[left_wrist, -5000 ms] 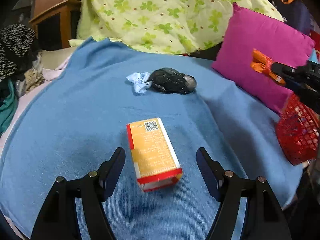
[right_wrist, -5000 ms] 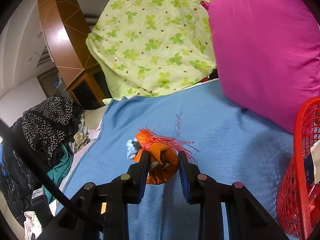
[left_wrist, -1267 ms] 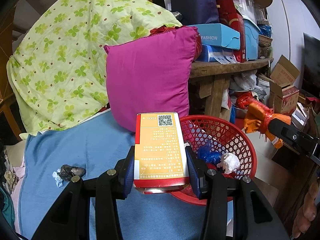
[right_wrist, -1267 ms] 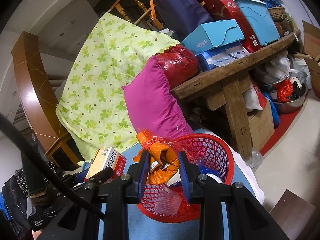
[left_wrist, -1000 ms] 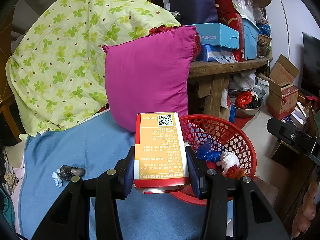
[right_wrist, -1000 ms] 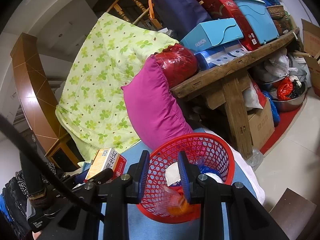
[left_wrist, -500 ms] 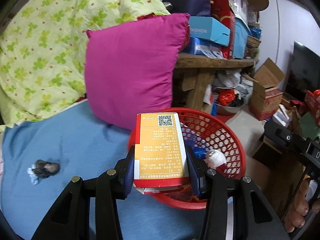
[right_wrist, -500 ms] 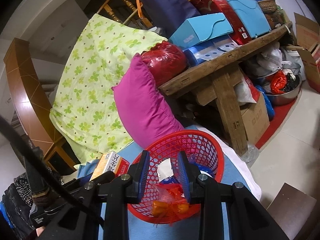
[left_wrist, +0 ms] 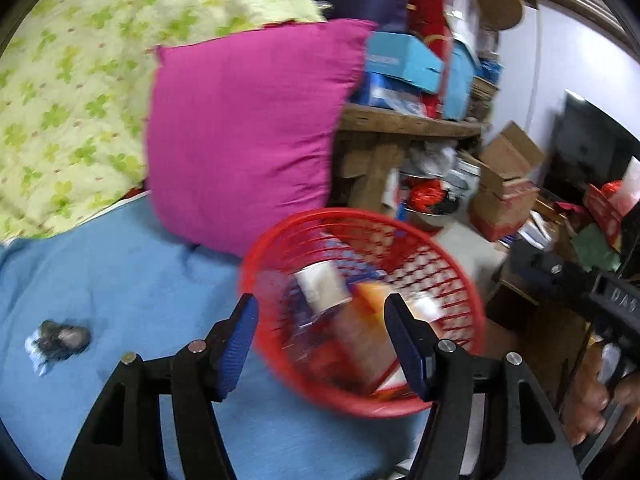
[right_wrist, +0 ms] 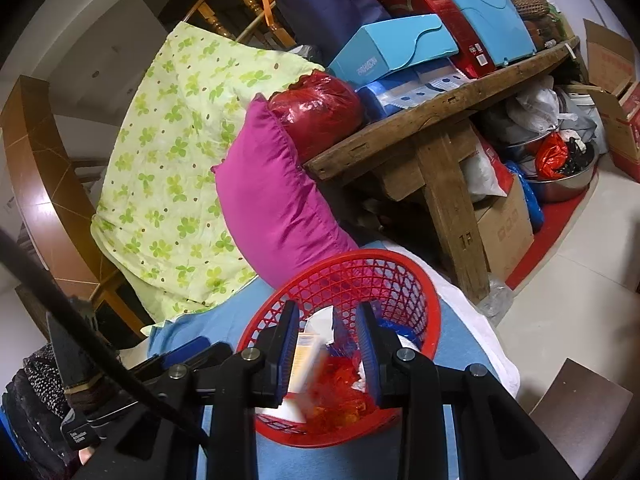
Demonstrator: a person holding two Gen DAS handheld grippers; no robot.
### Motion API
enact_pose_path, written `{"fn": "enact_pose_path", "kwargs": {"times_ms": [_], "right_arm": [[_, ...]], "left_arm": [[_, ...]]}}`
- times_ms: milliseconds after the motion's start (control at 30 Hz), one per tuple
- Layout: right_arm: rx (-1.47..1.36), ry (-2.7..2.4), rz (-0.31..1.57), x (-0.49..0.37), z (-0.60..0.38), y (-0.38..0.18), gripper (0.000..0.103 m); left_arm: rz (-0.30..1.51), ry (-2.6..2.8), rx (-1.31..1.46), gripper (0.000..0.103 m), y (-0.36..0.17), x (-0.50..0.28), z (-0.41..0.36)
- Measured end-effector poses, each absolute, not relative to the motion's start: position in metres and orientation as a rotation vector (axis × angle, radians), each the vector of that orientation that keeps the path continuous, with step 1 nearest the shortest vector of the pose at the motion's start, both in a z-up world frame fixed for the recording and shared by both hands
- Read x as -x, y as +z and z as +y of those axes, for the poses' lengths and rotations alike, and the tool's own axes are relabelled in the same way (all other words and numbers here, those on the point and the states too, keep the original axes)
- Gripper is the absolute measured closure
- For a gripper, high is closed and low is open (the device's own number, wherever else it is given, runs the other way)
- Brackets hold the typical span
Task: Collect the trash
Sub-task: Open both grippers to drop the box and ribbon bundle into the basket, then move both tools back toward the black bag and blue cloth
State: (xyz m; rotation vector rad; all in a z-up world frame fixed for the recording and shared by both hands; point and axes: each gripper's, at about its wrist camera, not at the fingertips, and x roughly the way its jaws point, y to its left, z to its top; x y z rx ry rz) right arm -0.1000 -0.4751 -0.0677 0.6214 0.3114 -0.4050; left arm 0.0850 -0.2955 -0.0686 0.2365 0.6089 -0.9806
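A red mesh basket (left_wrist: 452, 280) stands on the blue blanket (left_wrist: 120, 264) by the bed's edge; it also shows in the right wrist view (right_wrist: 412, 280). My left gripper (left_wrist: 322, 344) is open and empty just above the basket's near rim. The orange box (left_wrist: 368, 340) lies blurred inside the basket, also visible in the right wrist view (right_wrist: 304, 356). My right gripper (right_wrist: 326, 348) is open and empty over the basket, above the orange wrapper (right_wrist: 340, 392) in it. A dark crumpled wad with a pale blue scrap (left_wrist: 60, 338) lies on the blanket at the left.
A magenta pillow (left_wrist: 248, 128) leans behind the basket against a green flowered quilt (left_wrist: 72, 80). A wooden bench (right_wrist: 432, 128) piled with boxes stands to the right, with cartons (left_wrist: 504, 184) and a metal bowl (right_wrist: 560, 184) on the floor.
My left gripper has opened and let the orange box drop into the basket. My right gripper dropped the orange wrapper into the basket about a second ago and stays open.
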Motion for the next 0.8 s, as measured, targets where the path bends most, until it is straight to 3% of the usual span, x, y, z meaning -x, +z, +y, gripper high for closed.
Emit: {"fn": "enact_pose_path", "kwargs": {"times_ms": [433, 800], "right_arm": [[-0.500, -0.274, 0.371, 0.046, -0.411, -0.055, 0.071], [-0.403, -0.038, 0.569, -0.059, -0.316, -0.084, 0.071]], "left_arm": [[0.644, -0.579, -0.210, 0.036, -0.126, -0.146, -0.129], [0.693, -0.322, -0.076, 0.036, -0.159, -0.205, -0.020]]}}
